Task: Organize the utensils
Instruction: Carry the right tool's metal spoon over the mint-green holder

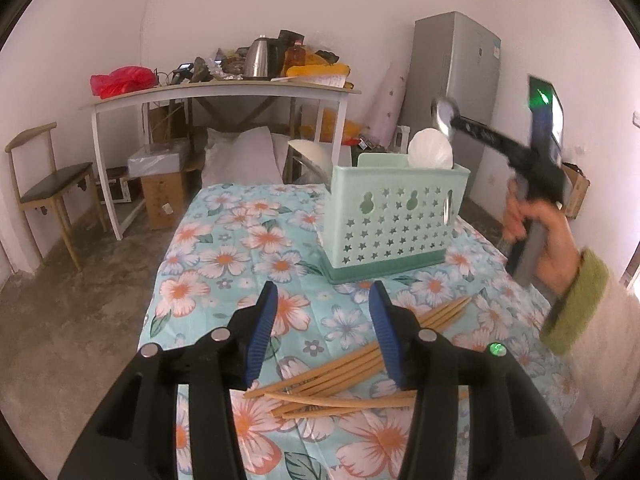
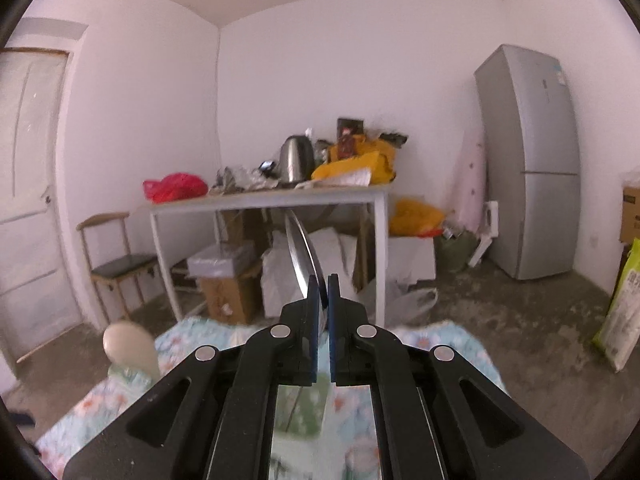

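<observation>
Left claw: the left gripper (image 1: 324,320) hangs low over the flowery tablecloth (image 1: 240,248), about half open, and it holds nothing
Sticks: the wooden chopsticks (image 1: 344,376) lie in a loose pile on the cloth, right under and between the two blue fingers (image 1: 262,332)
Which way they lie: their long side runs from low on the left up to the right, so they cross the gap slantwise and do not line up with the fingers
What I think comes next: the left claw looks ready to drop on the pile and pinch, and it may need a small turn so the blue pads close across the sticks
Nearer hand: the left one is much closer to the sticks, so that job looks like its own
Box: the green utensil basket (image 1: 390,220) stands on the cloth just past the sticks, a bit to the right, with a white shell-shaped scoop (image 1: 430,152) poking out of it
Right claw: the right gripper (image 2: 323,280) is squeezed shut on a shiny metal spoon (image 2: 302,252), which sticks out forward and up
Where the spoon is: in the left view the spoon bowl (image 1: 444,116) hangs above the right end of the basket, not inside it yet
Far away: a cluttered side table (image 1: 224,92) and a grey fridge (image 1: 456,80) stand by the wall
</observation>
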